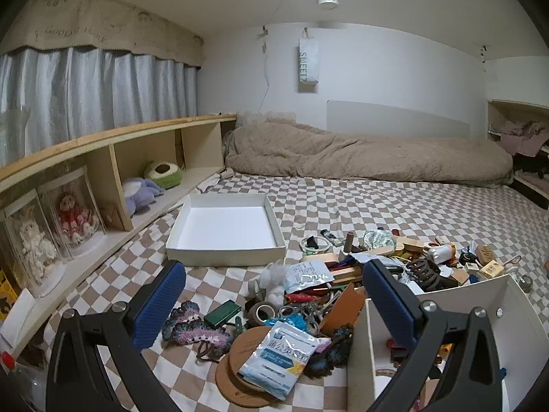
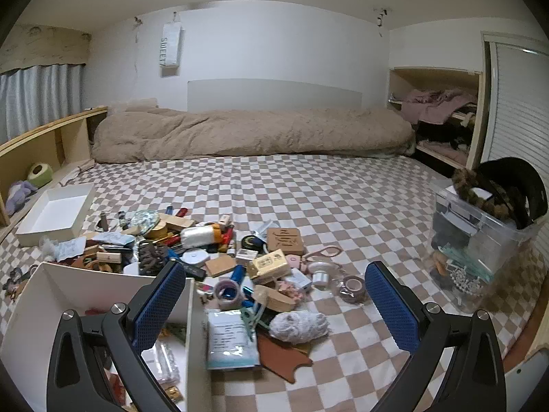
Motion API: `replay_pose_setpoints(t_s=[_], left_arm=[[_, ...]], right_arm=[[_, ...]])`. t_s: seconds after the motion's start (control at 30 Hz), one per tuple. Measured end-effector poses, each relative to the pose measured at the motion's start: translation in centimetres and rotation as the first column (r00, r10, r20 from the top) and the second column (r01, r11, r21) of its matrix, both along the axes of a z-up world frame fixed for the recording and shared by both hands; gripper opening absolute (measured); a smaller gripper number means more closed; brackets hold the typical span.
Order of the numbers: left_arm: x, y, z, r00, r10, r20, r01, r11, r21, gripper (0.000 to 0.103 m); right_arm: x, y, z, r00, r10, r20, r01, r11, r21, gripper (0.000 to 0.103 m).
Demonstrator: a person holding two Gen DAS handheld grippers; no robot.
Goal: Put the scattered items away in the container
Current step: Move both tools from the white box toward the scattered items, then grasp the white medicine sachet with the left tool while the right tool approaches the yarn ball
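Note:
A heap of small scattered items (image 1: 360, 274) lies on the checkered bedspread; it also shows in the right wrist view (image 2: 212, 254). A white divided container (image 1: 456, 336) stands close by with a few things inside; it also shows in the right wrist view (image 2: 103, 309). My left gripper (image 1: 271, 302) is open and empty above a blue-white packet (image 1: 281, 357) and cork discs (image 1: 247, 374). My right gripper (image 2: 274, 305) is open and empty above a grey fluffy item (image 2: 298, 324) and a white packet (image 2: 230, 340).
An empty white shallow box (image 1: 223, 230) sits at the far left near a wooden shelf (image 1: 113, 158). A clear plastic bin (image 2: 477, 240) with hairbands stands at the right. A beige duvet (image 2: 254, 134) lies at the back.

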State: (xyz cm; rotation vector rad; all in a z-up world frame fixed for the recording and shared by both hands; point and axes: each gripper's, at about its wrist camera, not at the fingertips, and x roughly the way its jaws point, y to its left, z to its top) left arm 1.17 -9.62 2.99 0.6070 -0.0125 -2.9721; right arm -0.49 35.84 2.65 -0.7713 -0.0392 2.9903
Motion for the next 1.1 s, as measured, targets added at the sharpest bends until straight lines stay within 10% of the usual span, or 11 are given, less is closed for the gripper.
replay_pose_setpoints(t_s=[0.67, 1.1], left_arm=[[-3.5, -3.7, -5.6, 0.990, -0.038, 0.133, 0.036, 0.999, 0.013, 0.103], [-6.2, -1.4, -10.5, 0.931, -0.156, 0.330, 0.197, 0.976, -0.096, 0.103]], right_arm=[[-2.8, 5.2, -6.4, 0.990, -0.096, 0.102, 0.095, 0.995, 0.015, 0.103], [-5.9, 5.6, -11.6, 0.974, 0.042, 0.223, -0.032, 0.998, -0.047, 0.103]])
